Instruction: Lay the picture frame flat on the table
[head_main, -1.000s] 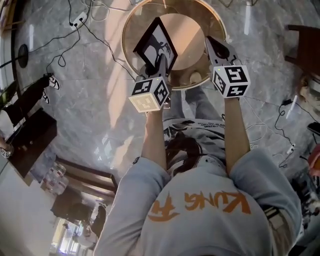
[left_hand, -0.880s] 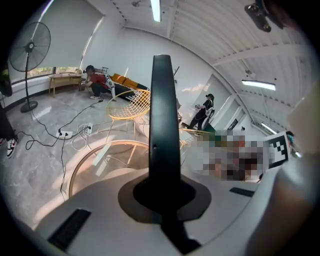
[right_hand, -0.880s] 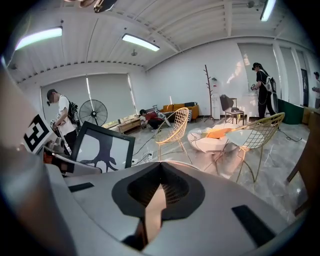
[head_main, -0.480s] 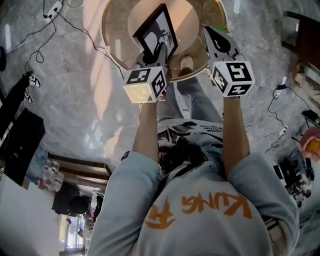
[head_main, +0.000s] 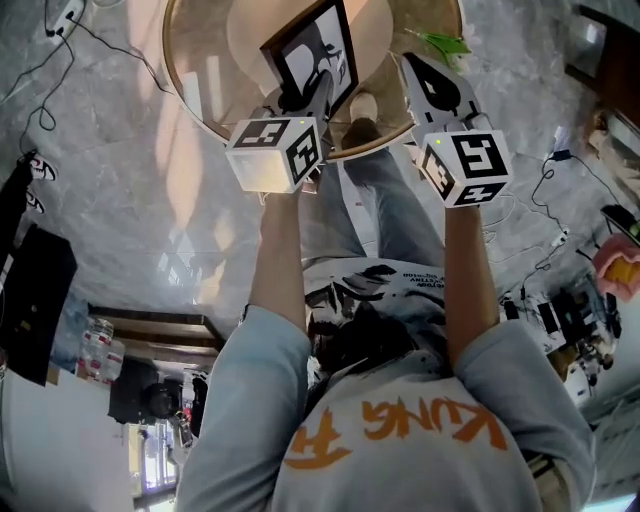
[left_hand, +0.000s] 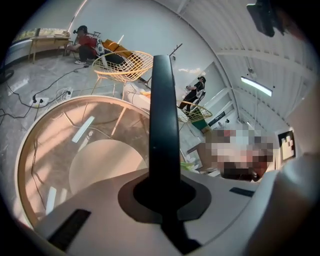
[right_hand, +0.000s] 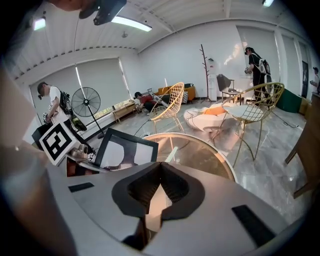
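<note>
The picture frame (head_main: 310, 55) has a black border and a white mat, and it stands tilted above the round glass table (head_main: 190, 85). My left gripper (head_main: 300, 98) is shut on its lower edge. In the left gripper view the frame (left_hand: 164, 125) runs edge-on as a dark bar straight up from between the jaws of the left gripper (left_hand: 164, 200). My right gripper (head_main: 425, 72) hovers to the frame's right over the table rim, shut and holding nothing. In the right gripper view the frame (right_hand: 125, 150) shows face-on to the left of the right gripper (right_hand: 160, 167), next to the left gripper's marker cube (right_hand: 59, 140).
A green item (head_main: 440, 42) lies at the table's far right. The person's shoe (head_main: 362, 105) shows through the glass. Cables (head_main: 40, 60) trail over the marble floor at left. Gold wire chairs (right_hand: 250, 107) stand beyond the table (right_hand: 200, 155).
The table has slid up in the head view as the camera shifted. Both grippers have kept their places relative to each other, and the left one still holds the tilted frame.
</note>
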